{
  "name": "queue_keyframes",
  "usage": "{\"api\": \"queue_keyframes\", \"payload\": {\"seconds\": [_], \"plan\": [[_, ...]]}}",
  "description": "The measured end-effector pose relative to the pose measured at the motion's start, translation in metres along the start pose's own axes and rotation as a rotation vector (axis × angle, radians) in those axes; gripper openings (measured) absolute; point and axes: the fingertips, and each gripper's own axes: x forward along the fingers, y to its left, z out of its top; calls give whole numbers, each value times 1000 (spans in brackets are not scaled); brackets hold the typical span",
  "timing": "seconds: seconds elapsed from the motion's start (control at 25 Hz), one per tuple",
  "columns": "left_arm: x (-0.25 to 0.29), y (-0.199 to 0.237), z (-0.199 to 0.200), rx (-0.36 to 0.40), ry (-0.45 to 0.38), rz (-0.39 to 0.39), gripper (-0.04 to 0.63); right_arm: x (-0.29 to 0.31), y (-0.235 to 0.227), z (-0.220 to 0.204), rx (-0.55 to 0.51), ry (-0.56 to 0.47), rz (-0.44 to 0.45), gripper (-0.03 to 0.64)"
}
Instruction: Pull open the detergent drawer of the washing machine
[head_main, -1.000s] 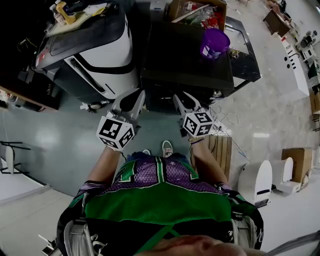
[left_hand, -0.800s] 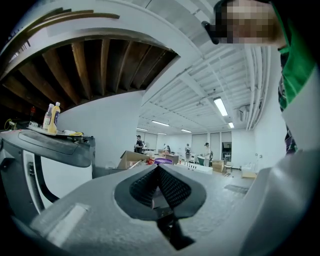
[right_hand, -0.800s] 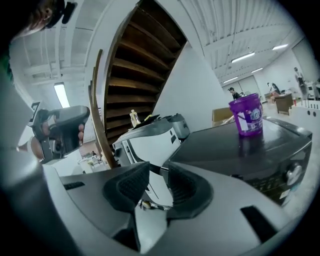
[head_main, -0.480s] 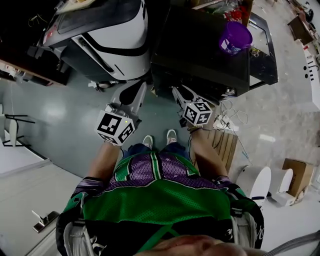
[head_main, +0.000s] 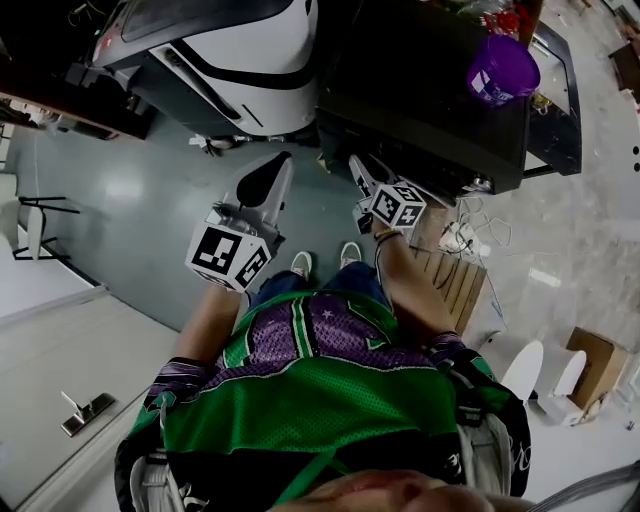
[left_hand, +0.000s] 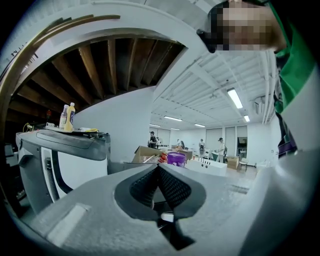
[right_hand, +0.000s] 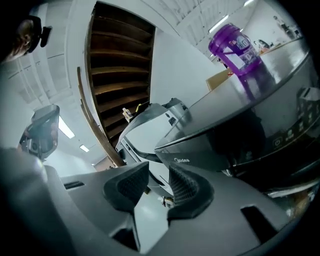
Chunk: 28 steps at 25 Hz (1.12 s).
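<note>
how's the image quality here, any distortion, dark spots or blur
Head view: strong fisheye bend; the dark washing machine is underexposed and shows little detail. Left gripper view: black vignetted corners, bright ceiling lights. Right gripper view: whole scene tilted, purple bottle clear.

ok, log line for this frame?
left claw: shut, empty | right claw: open, empty, at dark washer front, not touching | purple bottle: on washer top

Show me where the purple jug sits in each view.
Head view: purple jug upper right, atop the dark washer.
Left gripper view: jug small, centre, above the jaws.
Right gripper view: jug upper right.
Shared landmark: the white machine beside it.
</note>
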Motion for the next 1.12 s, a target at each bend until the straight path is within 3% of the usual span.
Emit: {"api": "queue_keyframes", "payload": {"seconds": [0.52,0.96,1.12], "plan": [[13,13,-6,19,38,56,17,63,-64,-48,216,100,23,142],[7,30,-14,43,72,81,17,87,-82,-35,340,-21,23,193],[5,36,-18,29,83,88,17,94,-77,-27,390,-38,79,245]]}}
